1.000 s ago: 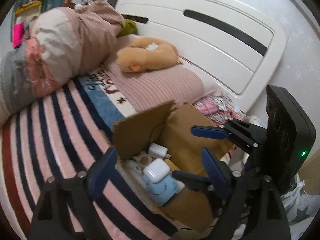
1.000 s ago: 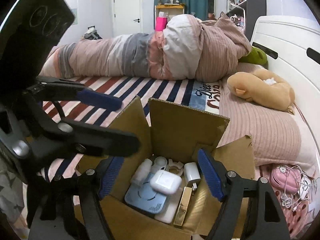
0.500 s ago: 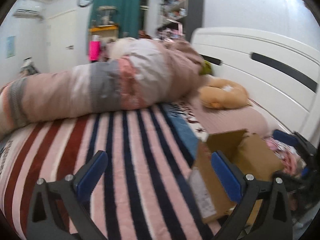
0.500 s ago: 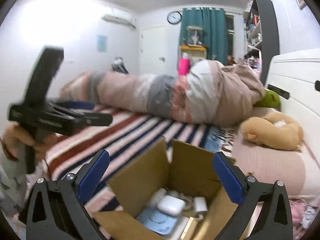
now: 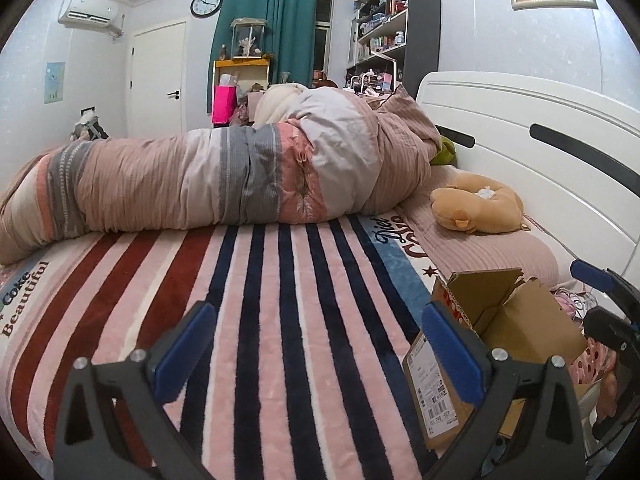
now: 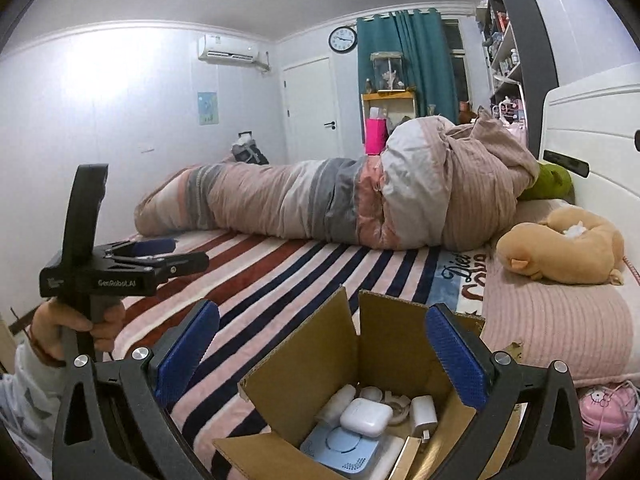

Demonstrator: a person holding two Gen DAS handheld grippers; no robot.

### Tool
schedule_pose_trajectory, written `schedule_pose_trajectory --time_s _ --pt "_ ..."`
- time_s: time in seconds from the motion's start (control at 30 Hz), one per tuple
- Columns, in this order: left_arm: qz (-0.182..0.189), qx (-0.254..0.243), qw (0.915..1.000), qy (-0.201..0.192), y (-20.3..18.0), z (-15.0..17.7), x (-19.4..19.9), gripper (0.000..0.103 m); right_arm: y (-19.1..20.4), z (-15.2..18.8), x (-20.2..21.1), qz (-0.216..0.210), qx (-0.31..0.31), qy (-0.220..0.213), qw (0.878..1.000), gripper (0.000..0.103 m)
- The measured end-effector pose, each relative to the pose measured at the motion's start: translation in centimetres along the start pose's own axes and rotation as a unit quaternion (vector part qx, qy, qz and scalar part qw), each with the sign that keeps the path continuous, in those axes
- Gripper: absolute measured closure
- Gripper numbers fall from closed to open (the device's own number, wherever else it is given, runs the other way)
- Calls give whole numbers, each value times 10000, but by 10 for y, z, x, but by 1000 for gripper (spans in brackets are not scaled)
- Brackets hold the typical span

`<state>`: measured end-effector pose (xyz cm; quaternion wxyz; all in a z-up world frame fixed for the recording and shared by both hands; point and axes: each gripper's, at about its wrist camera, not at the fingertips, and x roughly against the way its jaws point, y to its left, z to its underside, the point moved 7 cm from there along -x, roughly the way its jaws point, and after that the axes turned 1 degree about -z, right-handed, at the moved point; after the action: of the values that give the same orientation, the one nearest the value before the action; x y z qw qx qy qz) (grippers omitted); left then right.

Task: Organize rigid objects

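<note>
An open cardboard box [image 6: 316, 364] stands on the striped bed. In it lie a white earbud case [image 6: 366, 417], a light blue flat device [image 6: 336, 450], a white charger plug [image 6: 422, 416] and other small white items. My right gripper [image 6: 320, 352] is open and empty, held above the box's near side. My left gripper [image 5: 318, 350] is open and empty over the striped blanket, with the box [image 5: 500, 320] to its right. The left gripper also shows at the left of the right wrist view [image 6: 160, 254].
A rolled quilt [image 5: 240, 176] lies across the far side of the bed. An orange plush toy [image 5: 476, 204] rests on the pink pillow by the white headboard [image 5: 520, 140]. A pink item with cables [image 6: 604, 412] lies right of the box.
Both grippers have pulled up and away from the box. The left gripper swung left, off the box and over the striped blanket. The right gripper rose and tilted up.
</note>
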<state>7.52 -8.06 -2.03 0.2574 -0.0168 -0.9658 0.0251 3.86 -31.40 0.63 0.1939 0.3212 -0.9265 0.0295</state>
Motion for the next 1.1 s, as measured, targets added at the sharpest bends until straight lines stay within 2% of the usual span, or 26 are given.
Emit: schedule_pose_trajectory --time_s 1.1 --pt "-37 63 9997 -214 0 -6 15 0 16 8 -6 -186 47 73 9998 0"
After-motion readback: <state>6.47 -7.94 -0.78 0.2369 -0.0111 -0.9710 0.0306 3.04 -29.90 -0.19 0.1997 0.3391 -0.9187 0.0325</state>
